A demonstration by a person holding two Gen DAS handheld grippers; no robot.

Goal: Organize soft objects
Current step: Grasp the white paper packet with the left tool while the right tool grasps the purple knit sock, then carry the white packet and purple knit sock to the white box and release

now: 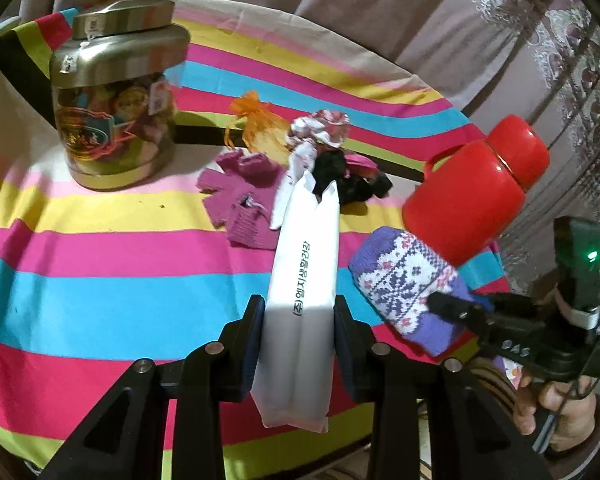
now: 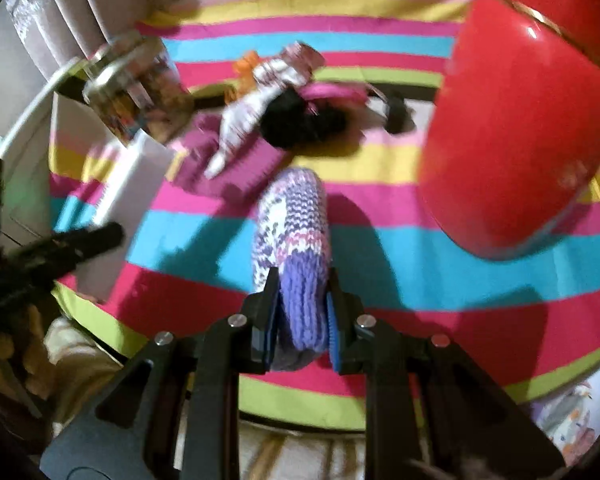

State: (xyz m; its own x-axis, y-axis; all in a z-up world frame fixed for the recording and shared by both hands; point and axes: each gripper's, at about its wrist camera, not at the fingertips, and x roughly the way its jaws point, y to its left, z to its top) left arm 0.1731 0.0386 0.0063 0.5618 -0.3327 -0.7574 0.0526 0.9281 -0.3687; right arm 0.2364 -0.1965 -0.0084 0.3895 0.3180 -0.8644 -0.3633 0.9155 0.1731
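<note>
My left gripper [image 1: 300, 312] is shut on a white paper bag [image 1: 304, 280] with Korean print, held above the striped tablecloth [image 1: 100, 288]. My right gripper [image 2: 302, 308] is shut on a purple and white knitted piece [image 2: 296, 224], also seen in the left wrist view [image 1: 400, 284] to the right of the bag. Behind the bag lie magenta knit gloves [image 1: 240, 188], an orange organza pouch [image 1: 256, 128], a white floral cloth [image 1: 320, 128] and a black fuzzy item [image 1: 348, 180]. The right wrist view is blurred.
A metal-lidded glass jar [image 1: 116, 96] stands at the back left of the table. A red flask [image 1: 476, 188] with a lid stands at the right, close to the knitted piece; it also fills the upper right of the right wrist view [image 2: 516, 128]. Curtains hang behind.
</note>
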